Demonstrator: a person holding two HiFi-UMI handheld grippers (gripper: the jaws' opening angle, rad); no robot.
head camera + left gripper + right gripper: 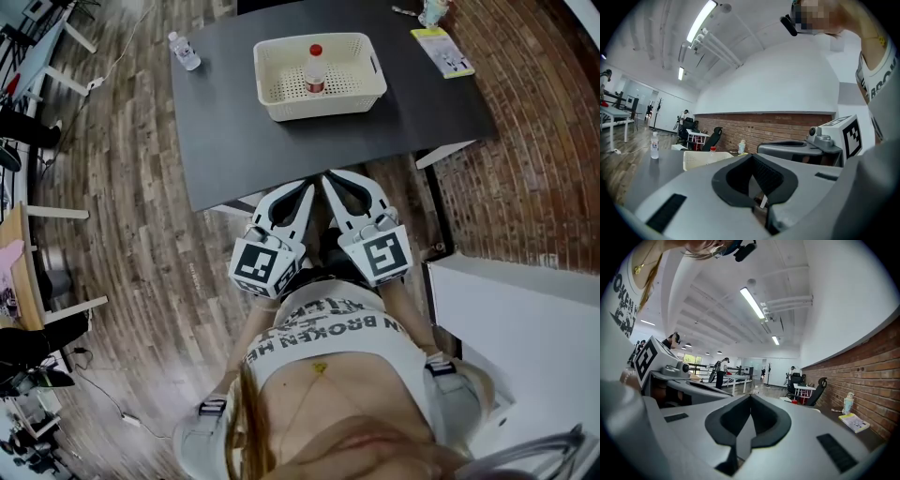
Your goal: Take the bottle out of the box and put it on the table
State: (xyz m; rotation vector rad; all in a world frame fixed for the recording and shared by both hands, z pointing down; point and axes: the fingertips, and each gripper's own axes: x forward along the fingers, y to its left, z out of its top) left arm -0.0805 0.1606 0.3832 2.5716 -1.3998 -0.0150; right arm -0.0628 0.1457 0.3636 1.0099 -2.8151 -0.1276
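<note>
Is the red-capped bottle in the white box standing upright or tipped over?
Upright. The head view shows the bottle standing inside the box, red cap on top.

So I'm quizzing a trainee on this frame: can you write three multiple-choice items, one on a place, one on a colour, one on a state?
1. The red-capped bottle stands:
A. in the basket
B. on the floor
C. in a gripper

2. The basket is:
A. black
B. cream
C. red

3. The right gripper is:
A. wide open
B. shut on the bottle
C. shut, empty

Answers:
1 A: the head view shows the bottle upright inside the basket's walls.
2 B: the basket's walls show pale cream against the dark table.
3 C: the right gripper's jaws meet with nothing between them.
</note>
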